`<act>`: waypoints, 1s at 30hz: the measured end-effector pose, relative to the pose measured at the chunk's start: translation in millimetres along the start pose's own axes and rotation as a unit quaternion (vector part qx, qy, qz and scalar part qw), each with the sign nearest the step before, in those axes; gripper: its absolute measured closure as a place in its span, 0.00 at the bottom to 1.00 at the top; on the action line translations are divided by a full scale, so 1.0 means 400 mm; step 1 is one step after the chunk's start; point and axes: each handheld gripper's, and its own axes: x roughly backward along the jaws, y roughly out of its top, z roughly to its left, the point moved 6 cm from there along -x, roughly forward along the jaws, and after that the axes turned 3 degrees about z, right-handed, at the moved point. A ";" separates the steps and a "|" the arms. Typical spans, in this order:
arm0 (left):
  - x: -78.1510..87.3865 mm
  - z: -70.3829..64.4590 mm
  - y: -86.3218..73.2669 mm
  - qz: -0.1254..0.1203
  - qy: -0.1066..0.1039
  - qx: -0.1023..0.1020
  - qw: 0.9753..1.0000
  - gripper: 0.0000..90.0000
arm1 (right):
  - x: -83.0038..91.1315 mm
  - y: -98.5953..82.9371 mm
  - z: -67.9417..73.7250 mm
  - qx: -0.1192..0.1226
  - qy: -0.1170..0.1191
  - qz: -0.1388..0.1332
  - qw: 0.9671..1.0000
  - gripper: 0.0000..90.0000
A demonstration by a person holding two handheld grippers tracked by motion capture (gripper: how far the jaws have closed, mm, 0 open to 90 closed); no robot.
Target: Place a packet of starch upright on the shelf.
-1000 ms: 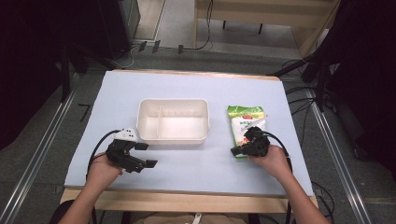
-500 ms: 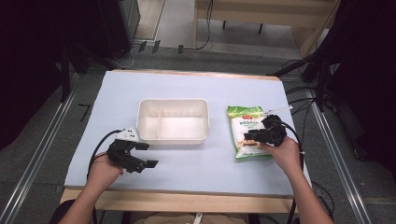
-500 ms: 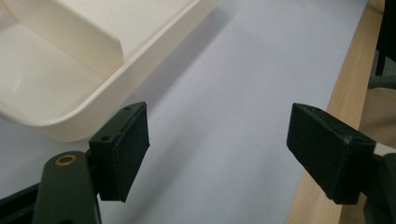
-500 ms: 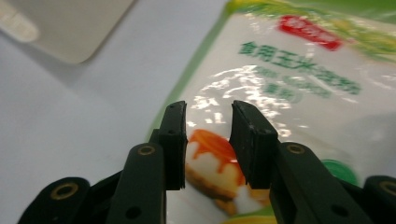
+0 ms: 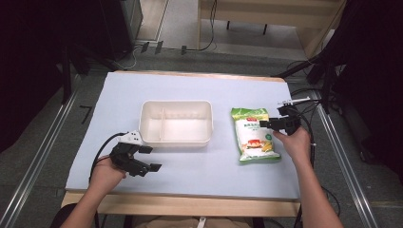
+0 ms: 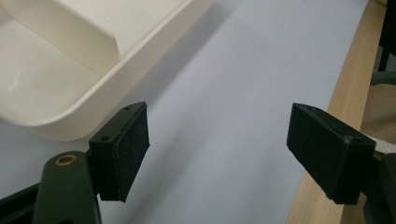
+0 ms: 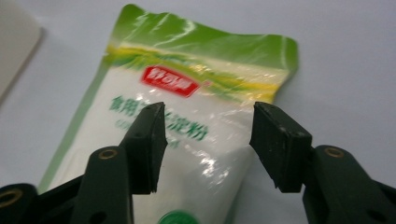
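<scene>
A green and white pouch (image 5: 254,135) lies flat on the pale blue mat, right of a cream two-compartment tray (image 5: 176,140). My right gripper (image 5: 267,124) hovers at the pouch's right edge, jaws open. In the right gripper view the pouch (image 7: 196,112) lies under and between the open fingers (image 7: 148,147), with nothing pinched. My left gripper (image 5: 148,158) sits open near the front left of the mat, just below the tray's front left corner. In the left gripper view its pads (image 6: 123,149) are wide apart over bare mat, and the tray (image 6: 70,119) is at upper left.
The table's wooden front edge (image 5: 180,204) runs close behind my left hand. Cables (image 5: 304,102) trail off the right side of the mat (image 5: 199,90). Metal rails flank the table on both sides.
My right gripper has moved up and to the right, from the pouch's lower left part to its right edge. The left gripper has stayed put.
</scene>
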 end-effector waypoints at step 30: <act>0.003 -0.002 -0.001 0.001 0.001 -0.003 1.000 0.24 | -0.080 0.023 0.013 -0.064 0.020 0.055 0.996 0.96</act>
